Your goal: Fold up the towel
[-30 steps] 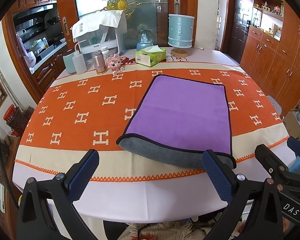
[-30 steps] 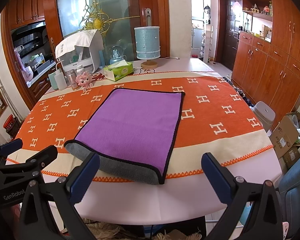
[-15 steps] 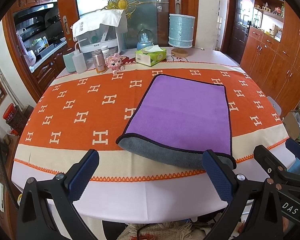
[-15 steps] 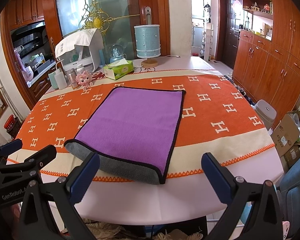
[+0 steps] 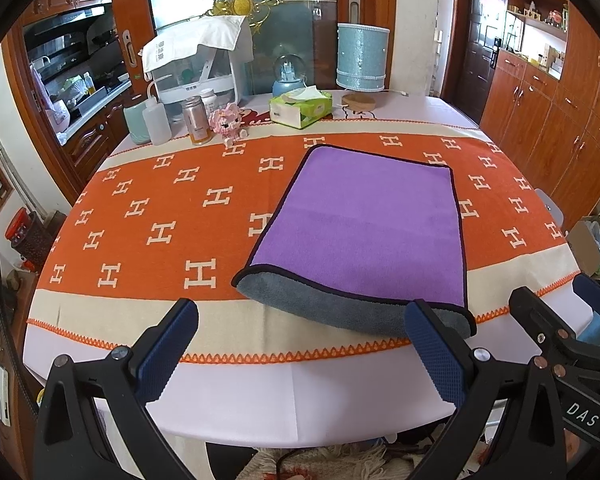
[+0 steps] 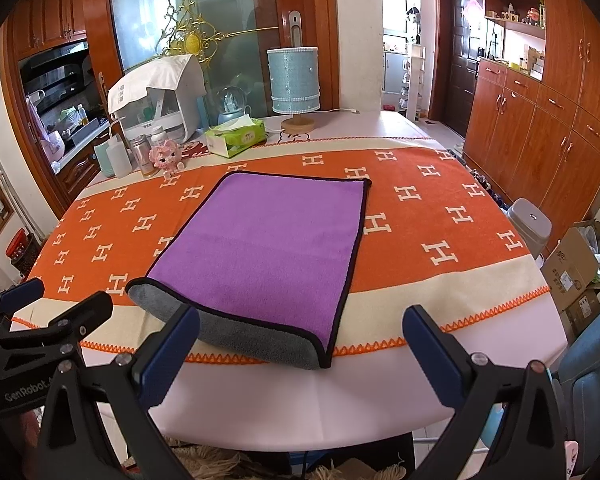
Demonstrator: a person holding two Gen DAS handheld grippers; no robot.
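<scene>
Both claws gape wide before the towel (image 5: 364, 224); only the right view shows a stool (image 6: 530, 222).

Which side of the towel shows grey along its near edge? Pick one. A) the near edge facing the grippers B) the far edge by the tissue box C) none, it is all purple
A: the towel shows grey at its near edge, toward the open left gripper.

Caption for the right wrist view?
Open right gripper facing a purple towel with its near edge rolled, on the orange tablecloth.
</scene>
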